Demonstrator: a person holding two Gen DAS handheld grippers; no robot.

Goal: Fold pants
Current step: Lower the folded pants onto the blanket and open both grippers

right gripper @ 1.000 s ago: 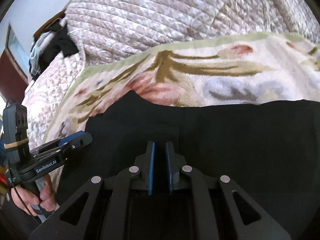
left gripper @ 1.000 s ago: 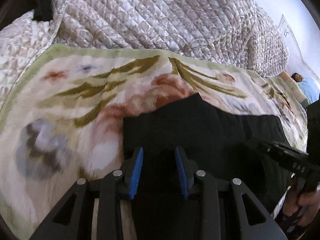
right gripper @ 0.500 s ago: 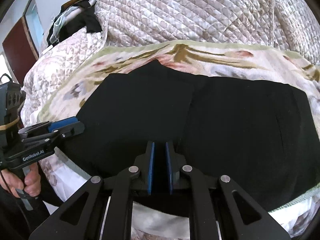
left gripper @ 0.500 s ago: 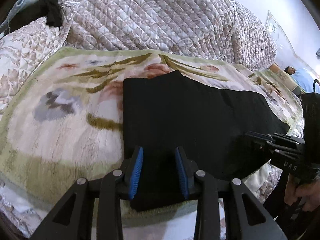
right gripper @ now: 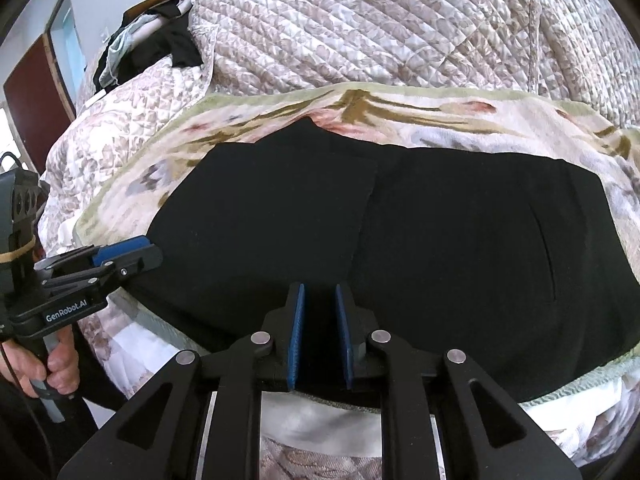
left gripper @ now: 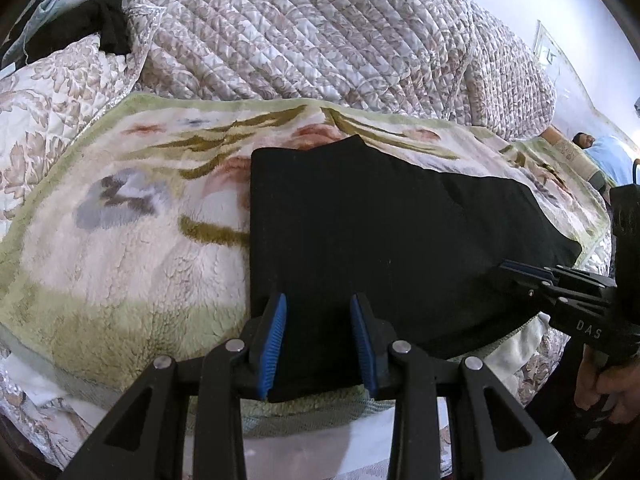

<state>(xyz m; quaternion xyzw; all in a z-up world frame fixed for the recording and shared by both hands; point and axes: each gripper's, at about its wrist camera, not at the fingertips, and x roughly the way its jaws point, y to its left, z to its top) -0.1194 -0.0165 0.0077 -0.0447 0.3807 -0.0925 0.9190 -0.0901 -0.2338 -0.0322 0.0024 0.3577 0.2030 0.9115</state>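
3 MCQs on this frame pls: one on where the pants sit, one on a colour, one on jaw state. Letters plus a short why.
1. The black pants lie on:
A. a bare wooden floor
B. the floral fleece blanket
C. a chair seat

2. The gripper pads are:
A. blue
B. red
C. yellow

3. The left gripper jaws are:
A. clamped flat together on nothing
B. out of view
C. apart, with the pants' near edge between them

Answers:
1. B: the blanket's green border and flower print show on the far, left and near sides of the dark fabric, in front of the quilted bedspread.
2. A: ribbed blue strips line both jaws in each wrist view, also on the right gripper.
3. C: black cloth fills the wide gap between the two pads; whether they press on it cannot be told.
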